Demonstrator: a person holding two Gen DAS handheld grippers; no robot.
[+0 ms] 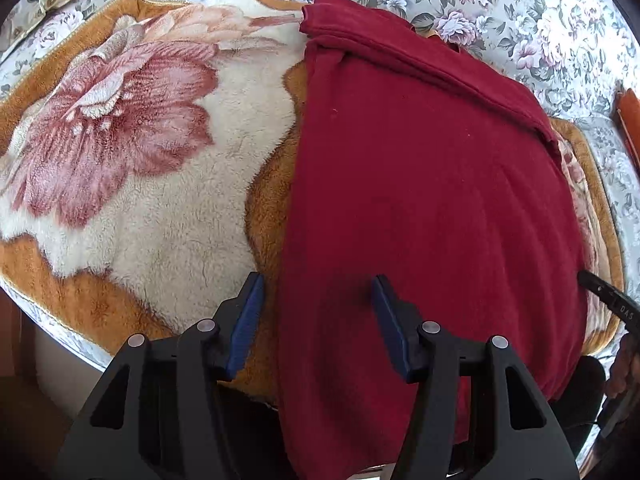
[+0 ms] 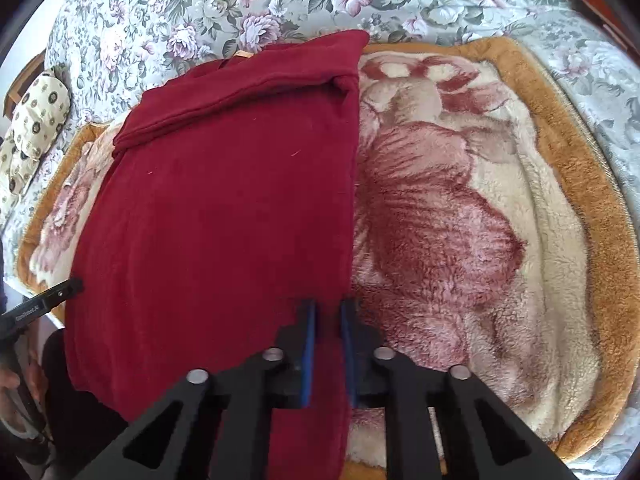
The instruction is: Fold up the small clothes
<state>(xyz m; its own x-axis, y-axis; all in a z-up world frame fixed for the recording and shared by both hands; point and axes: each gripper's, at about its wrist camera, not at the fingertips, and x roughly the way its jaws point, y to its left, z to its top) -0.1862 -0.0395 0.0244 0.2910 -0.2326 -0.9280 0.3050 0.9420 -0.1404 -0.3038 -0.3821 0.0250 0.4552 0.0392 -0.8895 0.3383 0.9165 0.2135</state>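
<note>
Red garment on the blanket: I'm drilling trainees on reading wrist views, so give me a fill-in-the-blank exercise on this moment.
1. The red garment lies on a fleece blanket printed with a big ____.
2. The right gripper is ____ on the garment's edge.
3. The left gripper is ____, its fingers straddling the garment's other edge.

Missing words: flower; shut; open

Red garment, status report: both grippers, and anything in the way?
Left gripper open, astride red garment's near-left edge. Right gripper shut on its near-right edge. Garment flat on fleece blanket, nothing blocking.

Bright, even daylight, soft shadows, sharp centre — fisheye bending, dark vignetted corners
</note>
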